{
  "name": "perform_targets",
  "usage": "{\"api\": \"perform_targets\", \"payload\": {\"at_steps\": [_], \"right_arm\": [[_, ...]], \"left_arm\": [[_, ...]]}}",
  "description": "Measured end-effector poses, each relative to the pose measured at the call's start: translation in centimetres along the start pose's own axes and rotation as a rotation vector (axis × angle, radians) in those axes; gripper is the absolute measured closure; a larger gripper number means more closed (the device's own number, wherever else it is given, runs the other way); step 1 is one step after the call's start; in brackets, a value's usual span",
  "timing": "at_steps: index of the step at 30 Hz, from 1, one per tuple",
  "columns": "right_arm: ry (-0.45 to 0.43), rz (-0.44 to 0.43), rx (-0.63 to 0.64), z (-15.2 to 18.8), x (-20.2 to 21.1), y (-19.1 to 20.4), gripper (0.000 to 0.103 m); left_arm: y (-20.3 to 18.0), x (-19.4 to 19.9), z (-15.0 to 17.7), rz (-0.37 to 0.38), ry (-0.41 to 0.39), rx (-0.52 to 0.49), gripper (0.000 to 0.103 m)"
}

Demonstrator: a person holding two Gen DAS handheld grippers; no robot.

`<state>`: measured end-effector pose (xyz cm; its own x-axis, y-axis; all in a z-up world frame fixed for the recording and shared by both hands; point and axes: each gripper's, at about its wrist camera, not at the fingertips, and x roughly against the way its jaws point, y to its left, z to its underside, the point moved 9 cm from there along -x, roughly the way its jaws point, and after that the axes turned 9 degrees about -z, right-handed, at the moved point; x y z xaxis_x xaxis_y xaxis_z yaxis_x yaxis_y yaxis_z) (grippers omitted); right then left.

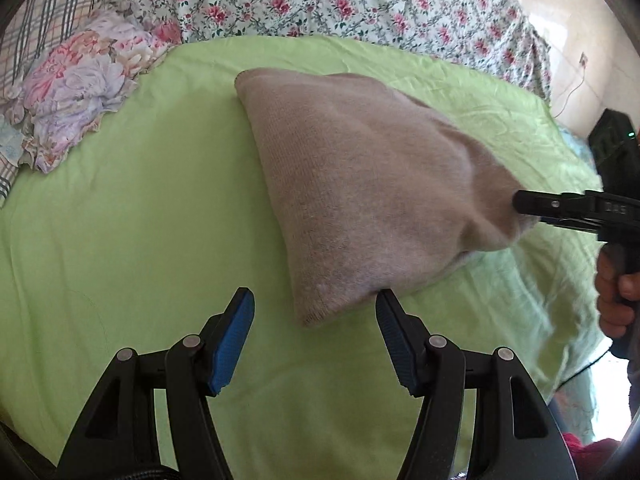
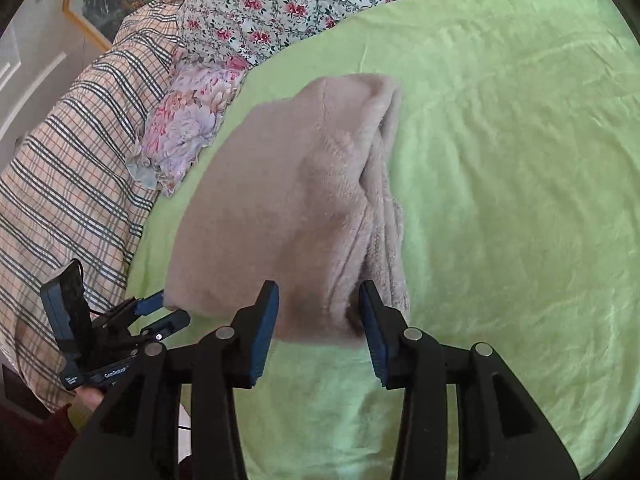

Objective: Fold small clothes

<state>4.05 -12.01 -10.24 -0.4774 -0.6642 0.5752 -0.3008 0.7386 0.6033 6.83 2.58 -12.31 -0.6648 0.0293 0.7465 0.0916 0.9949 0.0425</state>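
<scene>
One beige knitted garment (image 2: 280,200), already doubled into a thick wedge, lies near the middle of the lime-green bed sheet (image 2: 500,160), with its layered edges stacked along one side. Your right gripper (image 2: 319,292) straddles the garment's near corner, jaws partly apart; from the left wrist view its tip (image 1: 524,204) sits right at the bunched corner, though I cannot tell whether the pads touch the cloth there. Your left gripper (image 1: 315,300) stands wide and empty just beside the garment's other near corner. Beyond the garment, a ruffled floral cloth (image 1: 88,88) and a plaid blanket (image 2: 80,152) border the sheet. You seem to be between folds. Next, I judge, you should settle both corners, then pinch them evenly before folding over again.
</scene>
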Motion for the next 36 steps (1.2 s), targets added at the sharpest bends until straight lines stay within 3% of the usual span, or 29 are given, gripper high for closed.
{"api": "perform_targets", "payload": {"at_steps": [1, 2, 3, 6, 11, 14, 21, 24, 26, 30, 34, 36], "right_arm": [[0.01, -0.002, 0.002, -0.1, -0.2, 0.2, 0.077], [0.024, 0.002, 0.005, -0.2, -0.4, 0.4, 0.093], [0.021, 0.002, 0.014, -0.6, 0.0, 0.8, 0.097], [-0.055, -0.045, 0.097, -2.3, 2.9, 2.8, 0.097], [0.108, 0.195, 0.176, 0.2, 0.1, -1.4, 0.098], [0.122, 0.259, 0.17, 1.0, -1.0, -3.4, 0.098], [0.095, 0.262, 0.098, 0.6, -0.8, -4.4, 0.096], [0.091, 0.258, 0.033, 0.4, 0.1, -5.1, 0.082], [0.076, 0.229, -0.004, 0.3, 1.2, -5.0, 0.081], [-0.004, 0.209, -0.018, -1.7, 3.3, -4.1, 0.079], [-0.072, 0.109, -0.071, -5.9, 2.6, -4.0, 0.077], [-0.082, 0.09, -0.084, -8.0, 0.8, -4.3, 0.067]], "left_arm": [[0.1, -0.3, -0.1, -0.014, -0.001, 0.002, 0.041], [0.1, -0.4, -0.2, -0.013, -0.007, 0.006, 0.052], [0.1, -0.5, -0.3, -0.005, -0.005, 0.012, 0.067], [0.1, 0.1, -1.0, 0.004, -0.021, 0.04, 0.08], [-0.5, -0.7, -0.1, -0.012, 0.021, 0.042, 0.083], [-0.7, -0.8, 0.2, 0.009, 0.04, 0.062, 0.084], [-0.1, -2.0, 0.8, 0.05, 0.109, 0.115, 0.085], [-0.1, -1.0, 1.0, 0.087, 0.113, 0.103, 0.085], [0.0, 0.1, 1.1, 0.117, 0.106, 0.085, 0.085], [0.5, 3.7, -0.5, 0.219, 0.031, 0.073, 0.083], [0.3, 5.0, -3.8, 0.293, -0.052, 0.08, 0.083], [-0.4, 4.3, -5.2, 0.318, -0.064, 0.074, 0.083]]}}
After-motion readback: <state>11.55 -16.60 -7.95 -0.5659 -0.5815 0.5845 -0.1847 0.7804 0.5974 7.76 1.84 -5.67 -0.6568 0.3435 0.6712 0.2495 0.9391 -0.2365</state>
